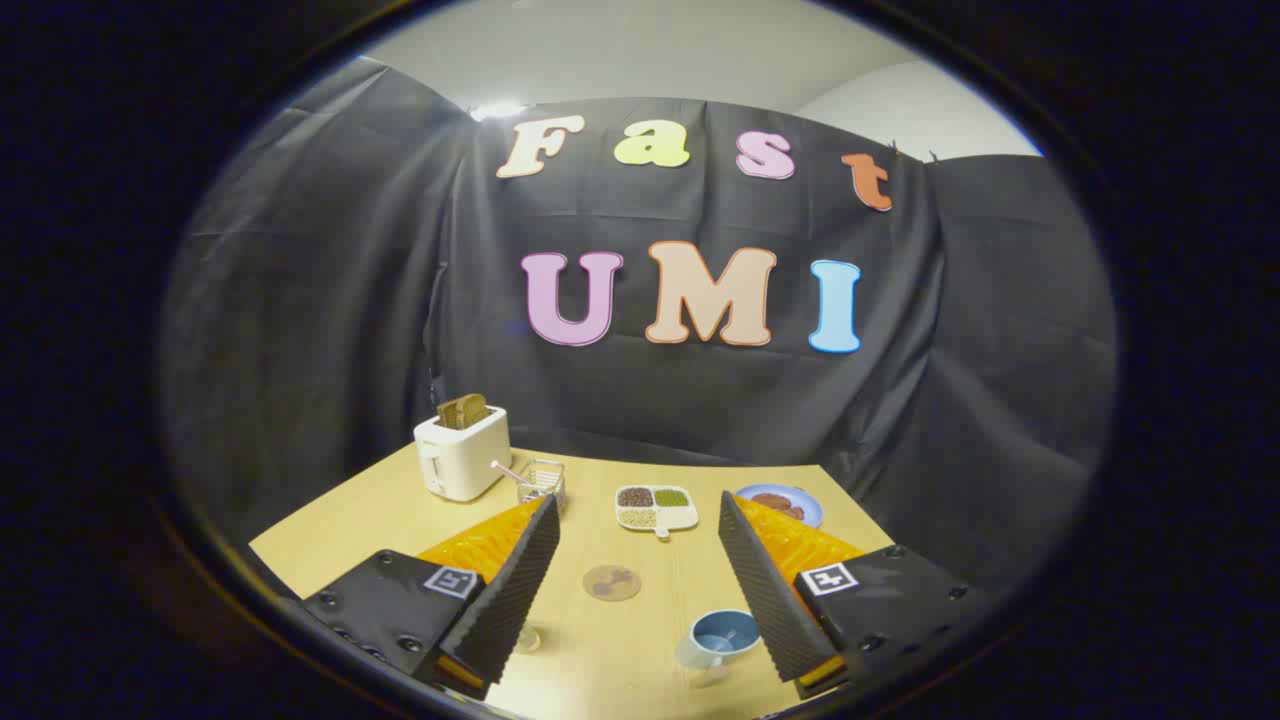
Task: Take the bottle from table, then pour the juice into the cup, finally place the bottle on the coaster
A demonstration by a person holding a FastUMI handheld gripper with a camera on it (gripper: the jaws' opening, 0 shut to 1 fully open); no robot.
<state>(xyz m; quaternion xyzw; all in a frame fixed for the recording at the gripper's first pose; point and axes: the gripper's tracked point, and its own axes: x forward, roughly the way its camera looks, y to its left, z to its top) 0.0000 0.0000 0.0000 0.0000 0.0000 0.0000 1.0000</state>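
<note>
gripper (638,520) fingers stand spread wide apart over the table (340,520), grasping nothing, with bare wood between them.

a small clear thing (527,638) stands on the table touching the inner edge of the left finger, low down near its base; it may be the bottle's top, but it is too small and too cut off to tell. the cup (722,636), with its handle turned toward the table's near edge, sits just beside the inner edge of the right finger. taking the cup as the landmark: the round coaster (611,582) lies a little beyond it and toward the left finger, flat and bare. farther beyond the cup sits a divided dish (656,507) of grains, with a plate (800,500) of food to that dish's right. a wire basket (541,481) and a toaster (462,452) with bread in its slot stand well beyond the cup, toward the far left.

judging by this, the first step is in hand: nothing is taken yet, the coaster is unoccupied. the next move calls for lowering and aiming the open fingers round the bottle's body before closing.
</note>
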